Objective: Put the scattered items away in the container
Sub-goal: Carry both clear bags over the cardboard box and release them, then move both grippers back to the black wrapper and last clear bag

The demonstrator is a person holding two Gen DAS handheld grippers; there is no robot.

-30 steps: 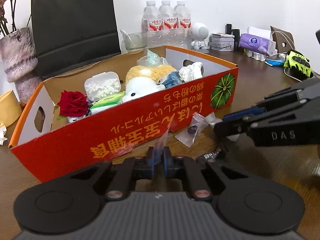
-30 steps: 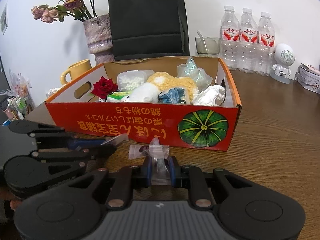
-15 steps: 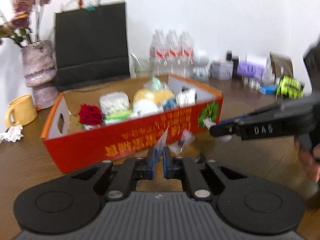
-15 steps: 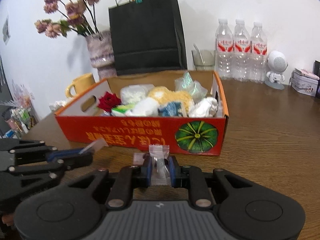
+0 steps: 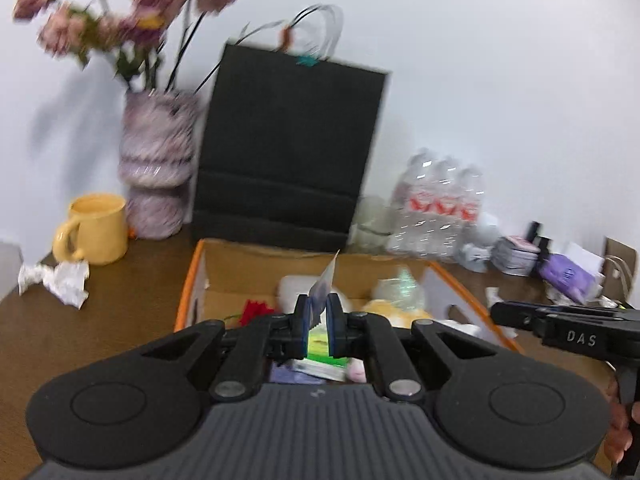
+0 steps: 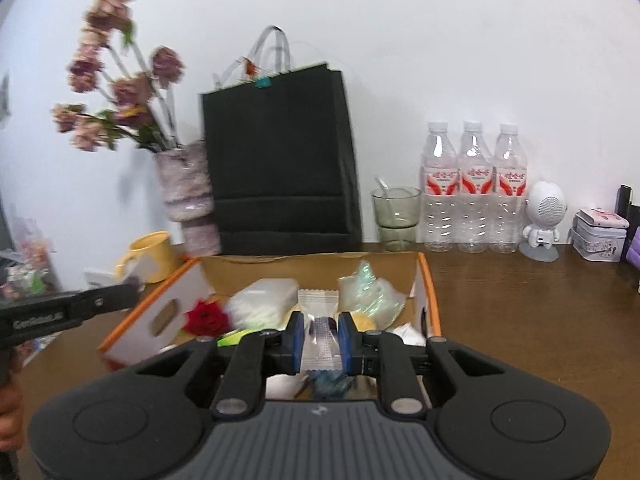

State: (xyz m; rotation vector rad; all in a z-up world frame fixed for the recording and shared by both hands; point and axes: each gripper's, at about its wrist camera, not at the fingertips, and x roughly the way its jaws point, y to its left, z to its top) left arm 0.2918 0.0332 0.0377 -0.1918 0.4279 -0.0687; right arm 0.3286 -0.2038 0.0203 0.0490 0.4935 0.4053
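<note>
Seen from the left wrist, my left gripper (image 5: 318, 316) is shut on a thin clear wrapper (image 5: 327, 278) that sticks up between its blue pads, above the open orange cardboard box (image 5: 187, 280). The right wrist view has my right gripper (image 6: 319, 336) shut on a clear wrapped candy packet (image 6: 318, 322), held over the same box (image 6: 431, 280). Inside the box lie a red rose (image 6: 206, 318), a white lidded container (image 6: 264, 300) and a shiny crinkled bag (image 6: 368, 292). Each gripper shows in the other's view: the right gripper (image 5: 504, 314) to the right, the left gripper (image 6: 132, 294) to the left.
Behind the box stand a black paper bag (image 6: 280, 168), a vase of dried flowers (image 6: 188, 188), a yellow mug (image 5: 96, 228), a glass (image 6: 396, 216) and three water bottles (image 6: 472, 188). Crumpled paper (image 5: 60, 280) lies left; a white robot figure (image 6: 544, 216) and tins stand right.
Both grippers have lifted from the table in front of the box to above its open top, each still holding its packet. The left one also rolled.
</note>
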